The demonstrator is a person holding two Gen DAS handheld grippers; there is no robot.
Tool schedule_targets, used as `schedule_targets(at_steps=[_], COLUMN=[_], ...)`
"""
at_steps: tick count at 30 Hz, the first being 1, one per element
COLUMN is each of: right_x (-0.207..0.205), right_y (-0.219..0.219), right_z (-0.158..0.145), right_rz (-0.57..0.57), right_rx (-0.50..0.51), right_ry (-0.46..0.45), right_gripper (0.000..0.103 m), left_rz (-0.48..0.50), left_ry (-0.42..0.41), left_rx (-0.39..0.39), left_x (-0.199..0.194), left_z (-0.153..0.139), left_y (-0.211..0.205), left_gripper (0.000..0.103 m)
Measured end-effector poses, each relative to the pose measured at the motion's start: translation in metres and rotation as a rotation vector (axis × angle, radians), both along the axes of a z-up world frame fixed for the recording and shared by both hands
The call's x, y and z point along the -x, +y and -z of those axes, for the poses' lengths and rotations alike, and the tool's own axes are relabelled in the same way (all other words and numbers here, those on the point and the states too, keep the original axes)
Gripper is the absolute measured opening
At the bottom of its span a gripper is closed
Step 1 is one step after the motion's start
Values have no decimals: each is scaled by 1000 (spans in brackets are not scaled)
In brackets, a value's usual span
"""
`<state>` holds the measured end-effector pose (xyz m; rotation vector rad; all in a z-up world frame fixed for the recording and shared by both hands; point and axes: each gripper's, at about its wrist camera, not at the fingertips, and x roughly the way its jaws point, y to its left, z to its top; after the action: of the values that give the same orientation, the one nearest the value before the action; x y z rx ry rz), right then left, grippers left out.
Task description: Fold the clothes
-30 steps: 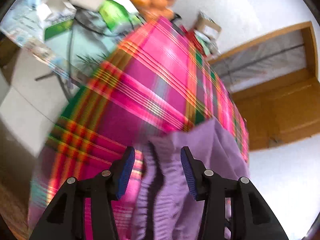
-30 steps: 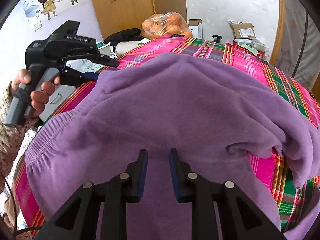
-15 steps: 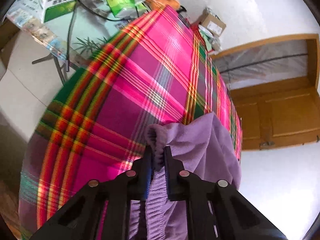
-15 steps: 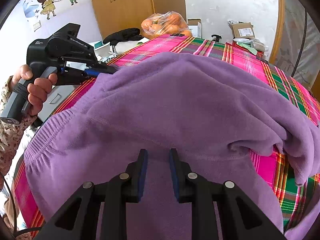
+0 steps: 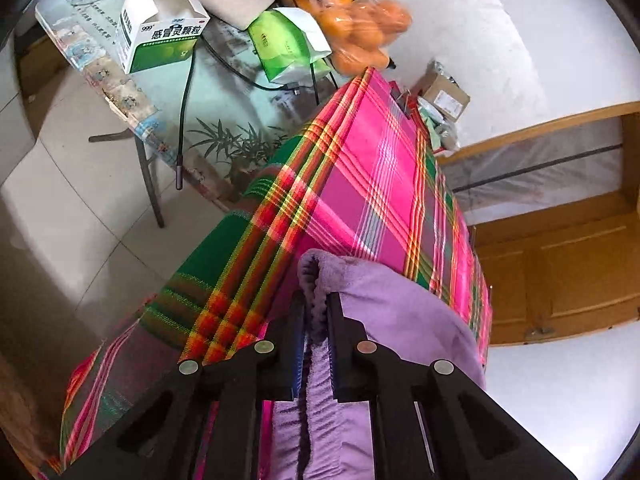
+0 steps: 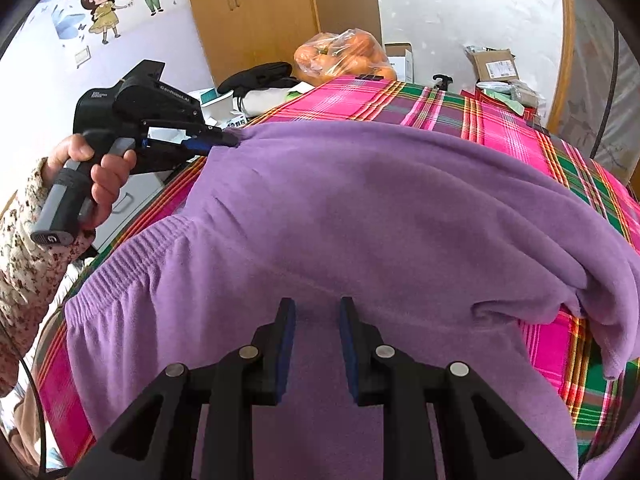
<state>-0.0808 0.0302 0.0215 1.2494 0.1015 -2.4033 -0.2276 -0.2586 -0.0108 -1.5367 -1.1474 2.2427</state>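
Purple fleece fills the lower centre of both views: a garment (image 6: 380, 232) w/ a ribbed elastic band, spread over a bed covered in a pink-and-green plaid cloth (image 5: 372, 184), one fold of it drooping at the right edge of the right wrist view. At upper left of that view a person's hand (image 6: 94, 172), sleeve in a floral print, grips the handle of the left gripper (image 5: 316, 312), whose fingers are pinched tight on a bunched corner of the garment near the band; the left wrist view shows that ridge of fleece squeezed between the two pads at lower centre. The right gripper (image 6: 317, 320) hovers at bottom centre over the middle of the fabric, fingers a little apart w/ nothing visibly caught between them; whether the tips press the cloth can't be told. Beyond the bed, at top of frame, a side table carries a bag of oranges (image 5: 352, 12), a green-and-white box (image 5: 164, 36) & a black cable. Judged from this, the fold is at the grasp stage: one corner secured, no crease made yet. The next move likely calls for the right gripper to take or pin a second point, then for the held corner to be lifted & carried across the garment, kept taut so the fleece lands flat rather than rumpled; the thick pile looks liable to slip if the pinch loosens.
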Motion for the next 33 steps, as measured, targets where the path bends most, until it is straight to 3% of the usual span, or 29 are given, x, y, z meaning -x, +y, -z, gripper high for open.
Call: schedule_targets(at_steps=[8, 11, 16, 19, 23, 25, 33], right_x=[-20, -38, -75, -95, -123, -139, -197], right_y=[2, -3, 3, 33, 101, 134, 241], right_z=[-4, -2, -12, -24, -35, -39, -45], right_rz=[8, -8, -18, 73, 277, 369, 691], right_rx=[25, 29, 27, 56, 108, 135, 89], right_ry=[-28, -51, -24, 9, 35, 48, 95], right_gripper=[23, 23, 23, 23, 23, 23, 29], left_rz=[1, 6, 35, 54, 85, 128, 276], left_ry=[23, 36, 31, 65, 131, 146, 160], left_rx=[32, 35, 75, 112, 162, 157, 143], left_x=[-26, -43, -84, -115, -154, -169, -206], left_z=[-20, -32, -41, -51, -65, -68, -58], left_y=[-2, -3, 3, 8, 21, 32, 84], left_gripper=[10, 22, 23, 23, 23, 29, 29])
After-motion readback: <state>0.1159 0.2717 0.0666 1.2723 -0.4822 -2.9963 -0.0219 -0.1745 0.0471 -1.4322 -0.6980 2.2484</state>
